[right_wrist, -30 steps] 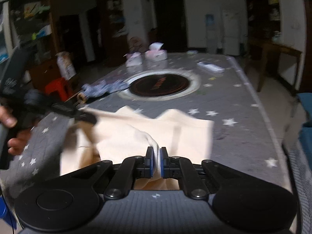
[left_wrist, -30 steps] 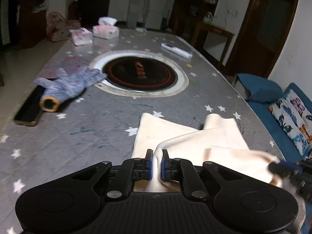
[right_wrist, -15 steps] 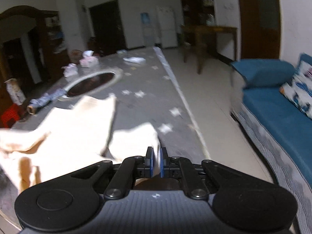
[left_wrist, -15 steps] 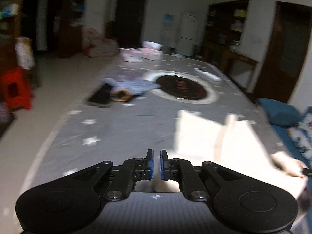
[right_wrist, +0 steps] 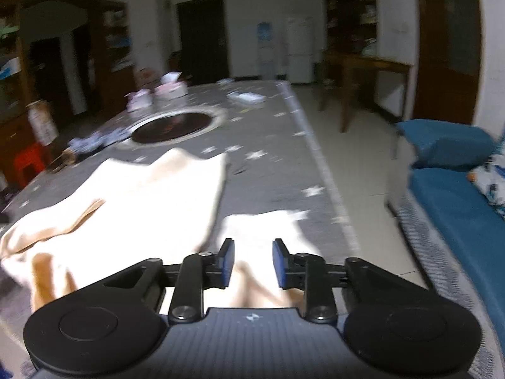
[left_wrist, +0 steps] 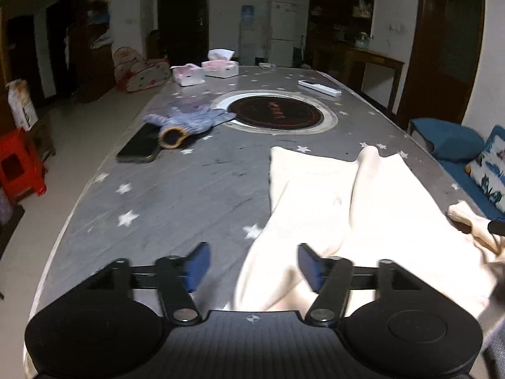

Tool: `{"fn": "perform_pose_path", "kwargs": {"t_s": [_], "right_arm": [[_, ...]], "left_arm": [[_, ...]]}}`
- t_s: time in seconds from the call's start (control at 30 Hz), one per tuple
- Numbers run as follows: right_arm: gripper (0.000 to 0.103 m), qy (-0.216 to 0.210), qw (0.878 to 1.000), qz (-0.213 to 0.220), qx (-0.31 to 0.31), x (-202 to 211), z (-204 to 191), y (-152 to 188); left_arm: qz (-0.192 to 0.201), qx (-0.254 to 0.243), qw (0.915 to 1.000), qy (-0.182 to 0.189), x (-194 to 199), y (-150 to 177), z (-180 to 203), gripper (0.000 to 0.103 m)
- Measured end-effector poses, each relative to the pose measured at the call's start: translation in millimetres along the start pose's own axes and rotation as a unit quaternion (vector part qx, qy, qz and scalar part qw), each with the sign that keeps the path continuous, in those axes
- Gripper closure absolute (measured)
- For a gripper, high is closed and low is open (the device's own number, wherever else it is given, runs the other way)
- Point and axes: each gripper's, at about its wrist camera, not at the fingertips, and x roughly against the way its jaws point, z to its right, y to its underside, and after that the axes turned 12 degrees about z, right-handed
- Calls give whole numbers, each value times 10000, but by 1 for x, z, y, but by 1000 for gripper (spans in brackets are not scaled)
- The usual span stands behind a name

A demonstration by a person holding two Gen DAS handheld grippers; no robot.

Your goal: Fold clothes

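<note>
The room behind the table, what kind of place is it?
Most likely a home's living and dining room: a blue sofa beside the long table, a white fridge, and wooden cabinets along the walls.

The left gripper [left_wrist: 252, 265] is angled downward, its jaws being opened wide with neither pad pressed on anything. The right gripper [right_wrist: 253, 262] is likewise tilted down, its jaws being parted more narrowly.
</note>
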Motion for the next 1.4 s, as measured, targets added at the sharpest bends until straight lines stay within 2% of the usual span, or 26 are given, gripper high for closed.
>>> {"fn": "perform_pose_path", "kwargs": {"t_s": [0.13, 0.17, 0.23, 0.3, 0.4, 0.47, 0.6, 0.77, 0.9, 1.07, 1.1, 1.17, 1.3, 1.4], "right_arm": [[74, -249, 9995, -181, 62, -19, -13, 2], [71, -279, 9993, -190, 142, -23, -16, 2], [65, -279, 9989, -196, 312, -29, -22, 3], [65, -238, 9985, -219, 442, -36, -25, 4], [65, -102, 9981, -271, 535, -42, -23, 4], [66, 79, 9980, -295, 557, -45, -18, 5], [66, 452, 9970, -317, 548, -45, -4, 6], [65, 519, 9965, -268, 605, -40, 2, 5], [65, 264, 9973, -136, 669, -33, -8, 0], [59, -632, 9951, -190, 731, -28, -38, -1], [59, -793, 9937, -221, 760, -28, -44, 0], [59, -1002, 9914, -295, 791, -31, -53, 0], [60, -1192, 9886, -370, 844, -45, -67, -4], [60, -1296, 9875, -447, 772, -60, -71, -9]], "left_arm": [[-198, -176, 9996, 68, -30, 2, 10, 31], [-262, -232, 9993, 88, -35, 5, 11, 31], [-400, -314, 9986, 108, -44, 12, 12, 44], [-421, -216, 9986, 230, -44, 16, 8, 63], [-316, -10, 9992, 264, -36, 16, 1, 80], [-193, 134, 9995, 187, -29, 14, -5, 85], [-58, 675, 9976, -159, -13, 17, -24, 86], [29, 1338, 9879, -785, 5, 27, -49, 85], [156, 1512, 9808, -1218, 19, 30, -60, 79], [202, 1639, 9687, -1855, 29, 31, -77, 78], [204, 1591, 9686, -1901, 29, 30, -78, 78], [189, 1471, 9776, -1496, 28, 27, -73, 75], [-23, 1142, 9931, -252, 15, 20, -49, 75], [-262, 1007, 9928, 598, -7, 17, -28, 75]]}}
